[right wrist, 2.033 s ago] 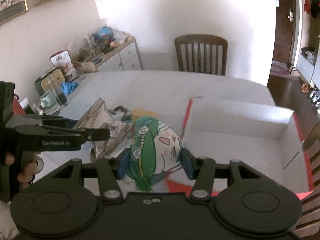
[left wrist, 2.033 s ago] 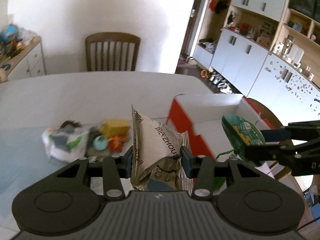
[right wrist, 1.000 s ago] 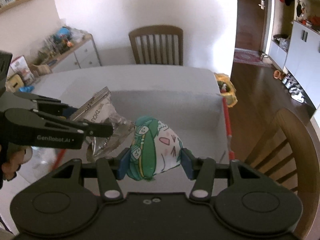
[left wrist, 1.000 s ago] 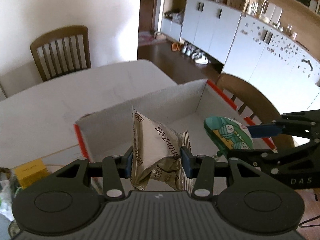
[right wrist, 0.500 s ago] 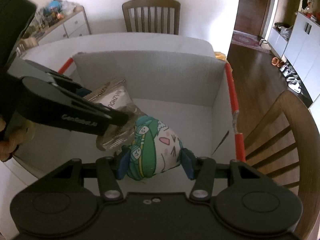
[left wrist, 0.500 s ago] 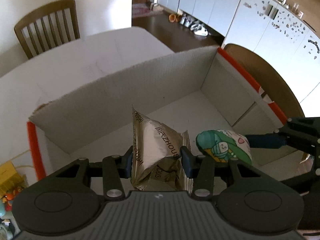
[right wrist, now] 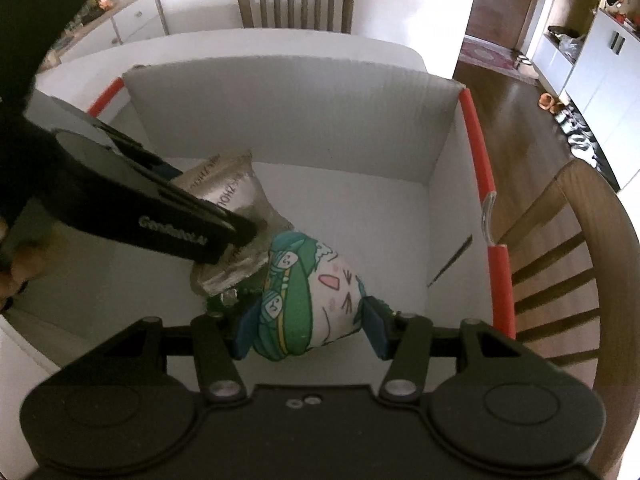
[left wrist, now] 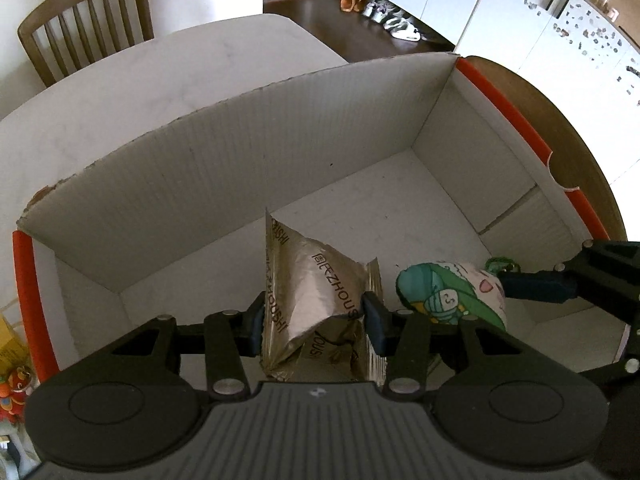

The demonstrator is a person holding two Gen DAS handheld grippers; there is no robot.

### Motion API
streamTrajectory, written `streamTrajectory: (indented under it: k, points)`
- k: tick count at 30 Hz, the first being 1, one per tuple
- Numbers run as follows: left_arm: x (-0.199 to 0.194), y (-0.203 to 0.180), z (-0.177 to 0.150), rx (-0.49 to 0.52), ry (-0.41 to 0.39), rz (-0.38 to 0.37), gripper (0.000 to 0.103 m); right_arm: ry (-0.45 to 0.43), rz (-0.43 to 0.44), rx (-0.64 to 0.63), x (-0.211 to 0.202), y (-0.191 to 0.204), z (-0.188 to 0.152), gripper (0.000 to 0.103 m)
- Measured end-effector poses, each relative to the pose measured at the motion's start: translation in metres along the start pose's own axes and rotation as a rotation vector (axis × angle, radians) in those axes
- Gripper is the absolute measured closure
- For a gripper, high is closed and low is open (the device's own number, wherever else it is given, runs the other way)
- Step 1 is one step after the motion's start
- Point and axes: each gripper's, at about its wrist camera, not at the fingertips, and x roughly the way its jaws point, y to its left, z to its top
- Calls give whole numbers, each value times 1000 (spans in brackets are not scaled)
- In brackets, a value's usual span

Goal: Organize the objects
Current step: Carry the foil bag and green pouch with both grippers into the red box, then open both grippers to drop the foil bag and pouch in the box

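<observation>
My left gripper (left wrist: 316, 322) is shut on a crinkled silver snack bag (left wrist: 316, 292), held low inside a white cardboard box (left wrist: 248, 148) with red edges. Just to its right, my right gripper (right wrist: 306, 330) is shut on a green and white plush toy (right wrist: 308, 300) with a cartoon face. In the left wrist view the plush toy (left wrist: 448, 294) hangs from the right gripper's fingers (left wrist: 536, 284) near the box floor. In the right wrist view the snack bag (right wrist: 236, 200) sits under the left gripper's black finger (right wrist: 172, 228), touching the toy.
The box stands on a white table (left wrist: 160, 76). A wooden chair (left wrist: 86, 16) is at the table's far side, another wooden chair (right wrist: 576, 248) right of the box. A yellow item and small toys (left wrist: 10, 364) lie left of the box. A hand (right wrist: 12, 276) holds the left gripper.
Both grippers have sunk from above the box rim down into the box and tipped more downward, each still holding its object. The box walls now fill both views.
</observation>
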Motion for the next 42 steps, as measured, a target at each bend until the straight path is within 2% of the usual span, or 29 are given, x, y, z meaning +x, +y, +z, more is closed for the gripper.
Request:
streamTrajectory:
  k: [6, 8, 10, 15, 32, 42]
  points:
    - [-3, 1, -2, -11, -6, 16, 55, 21, -8, 14, 6, 2, -3, 48]
    - [-5, 1, 0, -14, -4, 9, 51, 22, -10, 14, 7, 1, 0, 48]
    - [-9, 2, 0, -13, -14, 8, 48, 21, -9, 20, 7, 2, 0, 47]
    - [-21, 5, 4, -15, -51, 12, 47, -1, -10, 18, -3, -1, -1, 46]
    - [-97, 2, -16, -41, -221, -39, 47, -166, 32, 66, -80, -9, -12, 44]
    - [-137, 0, -47, -36, -324, -33, 47, -246, 61, 86, -112, 5, -22, 43]
